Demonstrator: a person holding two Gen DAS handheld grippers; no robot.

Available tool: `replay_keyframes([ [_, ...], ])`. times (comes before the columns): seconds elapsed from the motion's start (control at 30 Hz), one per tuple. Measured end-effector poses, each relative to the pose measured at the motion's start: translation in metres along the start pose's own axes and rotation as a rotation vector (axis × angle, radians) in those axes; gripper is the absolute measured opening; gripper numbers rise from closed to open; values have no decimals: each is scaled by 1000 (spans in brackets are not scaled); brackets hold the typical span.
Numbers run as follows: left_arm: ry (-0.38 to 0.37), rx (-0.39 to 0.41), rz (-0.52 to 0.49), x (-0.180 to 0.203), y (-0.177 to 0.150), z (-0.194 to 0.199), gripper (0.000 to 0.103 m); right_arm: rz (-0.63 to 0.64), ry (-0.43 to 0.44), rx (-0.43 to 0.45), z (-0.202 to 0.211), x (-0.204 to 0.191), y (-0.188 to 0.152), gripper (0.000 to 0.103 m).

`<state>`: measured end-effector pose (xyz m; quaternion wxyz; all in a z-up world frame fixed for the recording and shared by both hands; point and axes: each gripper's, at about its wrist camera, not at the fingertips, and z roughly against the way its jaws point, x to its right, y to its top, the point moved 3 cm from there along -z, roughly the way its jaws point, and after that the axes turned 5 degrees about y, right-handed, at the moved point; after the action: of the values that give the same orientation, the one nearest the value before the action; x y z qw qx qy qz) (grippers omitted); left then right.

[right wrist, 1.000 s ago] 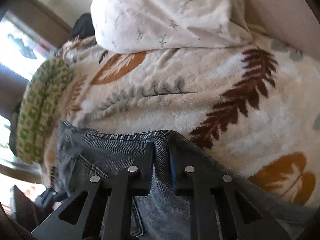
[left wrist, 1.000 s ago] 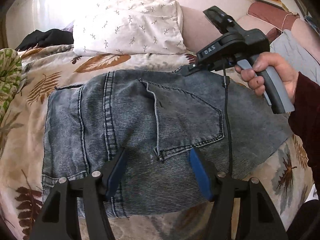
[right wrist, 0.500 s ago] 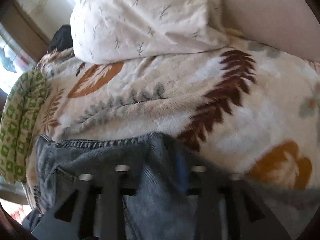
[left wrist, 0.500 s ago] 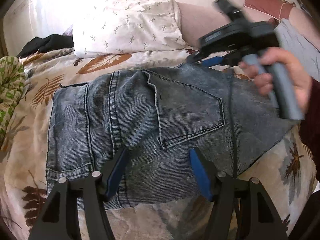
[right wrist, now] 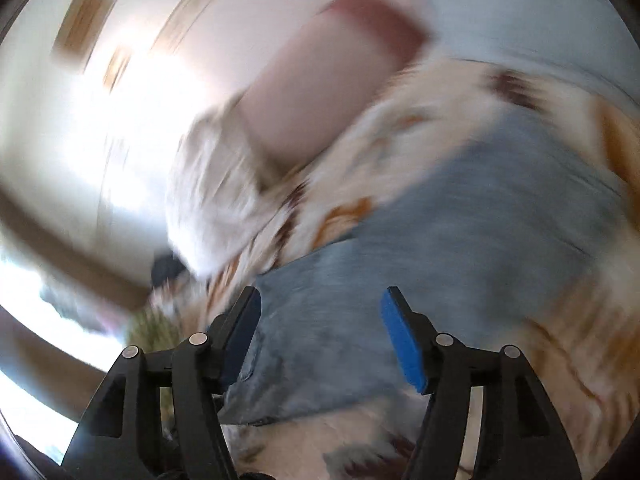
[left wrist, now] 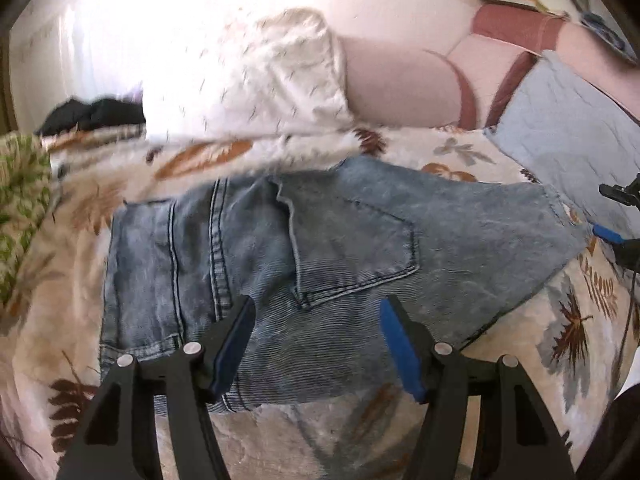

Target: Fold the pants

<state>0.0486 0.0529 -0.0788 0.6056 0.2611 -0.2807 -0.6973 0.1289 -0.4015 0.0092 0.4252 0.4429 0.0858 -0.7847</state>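
- Right gripper (right wrist: 320, 332) let go of the pants (left wrist: 320, 248) and swung away toward 3 o'clock; its jaws are opening, empty.
- Pants lie folded flat on the blanket (left wrist: 580, 340).
- Left gripper (left wrist: 316, 340) hangs wide at 6 o'clock, probably ready for smoothing.

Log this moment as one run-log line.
jeans: folded, flat on leaf-print blanket | left claw: open, empty, above jeans | right claw: opening, empty

From above the near edge we look down on the pants (left wrist: 304, 264) along the left fingers, while our blurred, tilted right view shares them (right wrist: 460, 240).
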Motion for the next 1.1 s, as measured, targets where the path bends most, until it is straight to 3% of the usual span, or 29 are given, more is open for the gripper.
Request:
replay_keyframes([
  [0.07,22,24,-29,6,-2,6,67,-171,10,44,24,37,11,64],
  [0.17,11,6,-24,22,4,9,67,-312,49,55,35,72,17,64],
  [0.27,-18,-15,-29,49,21,6,67,-353,18,20,30,87,19,64],
  [0.4,-38,-7,-133,102,56,0,67,-478,59,-2,20,110,20,64],
  [0.6,-117,-56,-330,185,106,-28,67,-548,40,9,12,130,26,62],
  [0.97,-310,-152,-675,327,162,-126,69,-488,-5,13,-10,127,32,62],
  [1.1,-386,-205,-762,364,172,-160,70,-592,61,80,-2,145,31,52],
])
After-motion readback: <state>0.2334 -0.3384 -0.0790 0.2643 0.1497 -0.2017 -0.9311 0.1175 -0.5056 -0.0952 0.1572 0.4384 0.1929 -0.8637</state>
